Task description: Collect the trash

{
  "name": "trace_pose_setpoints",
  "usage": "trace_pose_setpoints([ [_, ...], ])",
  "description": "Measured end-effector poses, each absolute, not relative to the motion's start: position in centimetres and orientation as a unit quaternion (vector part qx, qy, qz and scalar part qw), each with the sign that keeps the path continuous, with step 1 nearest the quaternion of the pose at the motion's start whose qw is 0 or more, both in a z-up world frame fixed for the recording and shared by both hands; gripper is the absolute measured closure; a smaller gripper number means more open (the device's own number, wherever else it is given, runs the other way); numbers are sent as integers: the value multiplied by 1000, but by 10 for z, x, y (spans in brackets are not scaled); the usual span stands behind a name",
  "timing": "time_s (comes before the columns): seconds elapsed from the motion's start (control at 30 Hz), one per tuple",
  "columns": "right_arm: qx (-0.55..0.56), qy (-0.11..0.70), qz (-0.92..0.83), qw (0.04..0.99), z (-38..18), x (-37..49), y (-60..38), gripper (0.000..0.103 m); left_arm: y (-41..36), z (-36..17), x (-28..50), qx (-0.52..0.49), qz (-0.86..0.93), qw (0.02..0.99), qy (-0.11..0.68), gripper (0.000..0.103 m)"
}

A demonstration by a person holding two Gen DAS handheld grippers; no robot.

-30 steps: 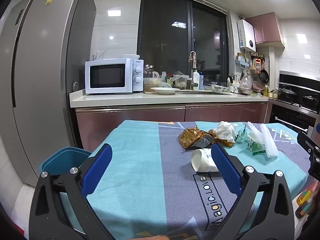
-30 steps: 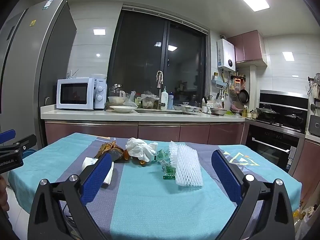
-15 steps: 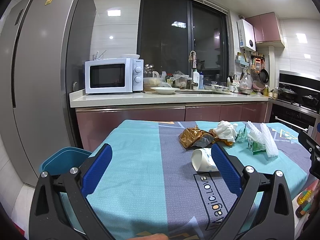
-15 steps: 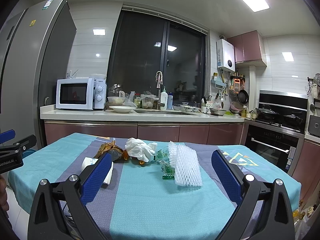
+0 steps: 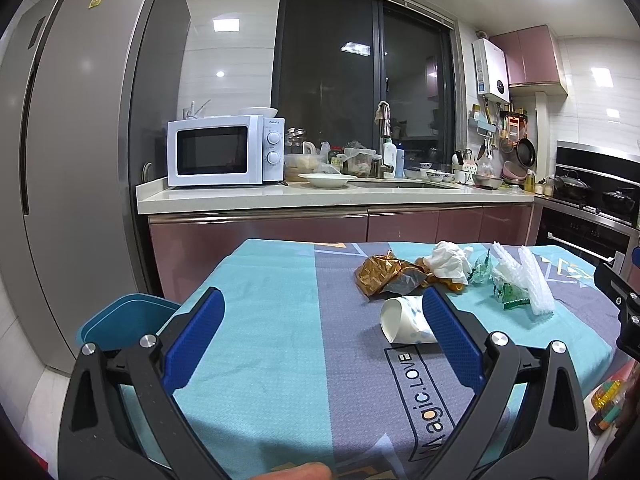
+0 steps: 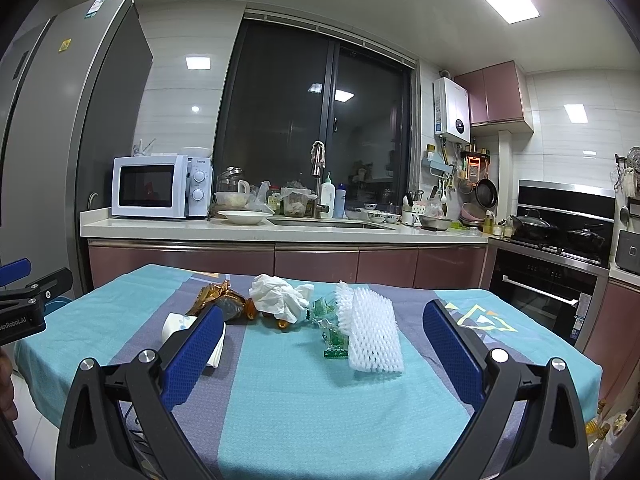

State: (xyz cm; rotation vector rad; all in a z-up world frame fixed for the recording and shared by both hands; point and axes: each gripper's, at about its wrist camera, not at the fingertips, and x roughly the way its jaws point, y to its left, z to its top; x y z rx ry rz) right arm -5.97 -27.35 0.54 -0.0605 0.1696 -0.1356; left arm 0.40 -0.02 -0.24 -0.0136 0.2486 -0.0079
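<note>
Teal tablecloth [image 6: 304, 408] bare between trash pile [image 6: 280, 300] and near edge.

The tablecloth [image 5: 420, 392] carried the printed words "Magic.LOVE". The white microwave [image 5: 226, 151] showed "Galanz". The left gripper's [image 6: 24, 308] side read "enRobot.AI", partly cut off.

A home kitchen: fridge [image 5: 72, 152], microwave [image 5: 226, 151], sink tap [image 6: 317, 178], stove [image 6: 560, 236] and pink cabinets [image 6: 496, 94].

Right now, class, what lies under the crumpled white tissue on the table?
Under the white tissue, orange-brown wrapper bits poke out onto the tablecloth. A gold wrapper sits beside it. Whatever lies directly beneath the tissue is covered.
</note>
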Motion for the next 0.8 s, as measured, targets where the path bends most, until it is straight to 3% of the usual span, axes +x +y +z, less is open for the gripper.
trace_pose_setpoints([
  [0.8, -30, 85, -69, 994, 3, -60, -272, 7, -5, -4, 6, -3, -5, 992, 125, 6],
])
